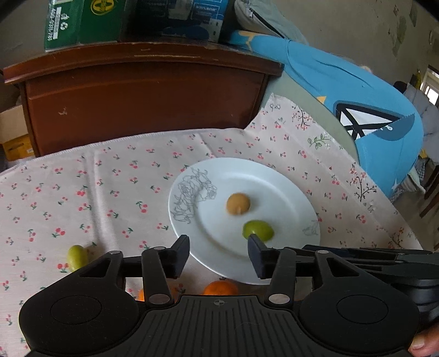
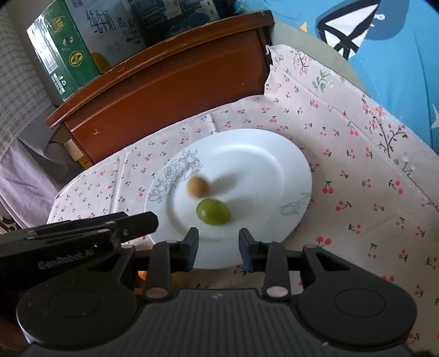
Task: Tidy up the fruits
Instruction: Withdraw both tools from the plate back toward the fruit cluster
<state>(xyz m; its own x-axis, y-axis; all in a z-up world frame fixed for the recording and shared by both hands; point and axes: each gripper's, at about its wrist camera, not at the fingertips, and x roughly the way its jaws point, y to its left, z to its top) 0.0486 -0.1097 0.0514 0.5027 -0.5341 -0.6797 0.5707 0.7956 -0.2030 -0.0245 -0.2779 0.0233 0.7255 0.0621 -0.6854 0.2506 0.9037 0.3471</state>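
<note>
A white plate (image 1: 274, 178) (image 2: 260, 153) lies on the cherry-print cloth. On it sit a tan round fruit (image 1: 238, 203) (image 2: 197, 186) and a green fruit (image 1: 258, 230) (image 2: 213, 211). My left gripper (image 1: 218, 252) is open and empty over the plate's near rim, its right finger just in front of the green fruit. My right gripper (image 2: 218, 247) is open and empty, just short of the green fruit. Another green fruit (image 1: 76, 256) lies on the cloth to the left. An orange (image 1: 220, 287) lies below the plate, part hidden by the left gripper. Another orange bit (image 1: 141, 295) shows beside it.
A brown wooden cabinet (image 1: 142, 93) (image 2: 170, 79) stands behind the table with cartons (image 1: 82, 22) (image 2: 63, 55) on top. A blue cushion (image 1: 356, 104) lies at the right. The cloth (image 1: 82, 192) (image 2: 356, 178) spreads left and right of the plate.
</note>
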